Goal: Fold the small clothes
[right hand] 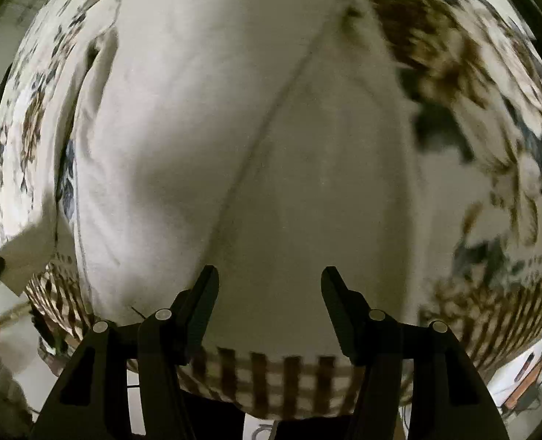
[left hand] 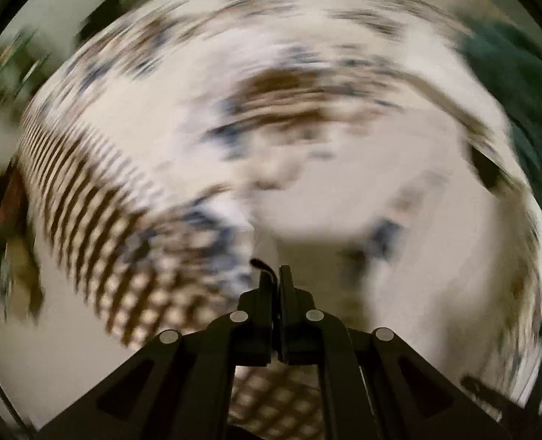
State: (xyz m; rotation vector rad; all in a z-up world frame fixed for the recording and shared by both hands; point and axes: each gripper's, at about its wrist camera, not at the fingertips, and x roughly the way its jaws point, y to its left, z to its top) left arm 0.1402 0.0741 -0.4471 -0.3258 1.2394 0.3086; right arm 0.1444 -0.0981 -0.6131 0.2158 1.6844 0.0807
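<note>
A plain white garment point(right hand: 205, 139) lies spread on a flower-printed cloth with a brown checked border point(right hand: 271, 370). A seam runs slantwise across the garment. My right gripper point(right hand: 270, 275) is open and empty, low over the garment's near edge. The left wrist view is badly blurred by motion. My left gripper point(left hand: 275, 275) has its jaws together, with a small dark bit sticking out at the tips; what it is cannot be made out. Pale cloth, probably the same garment point(left hand: 344, 198), lies just beyond its fingers.
The printed cloth point(left hand: 131, 84) covers the whole work surface. A dark green mass point(left hand: 509, 73) lies at the right in the left wrist view. Floor and cables point(right hand: 535, 374) show past the cloth's lower right edge.
</note>
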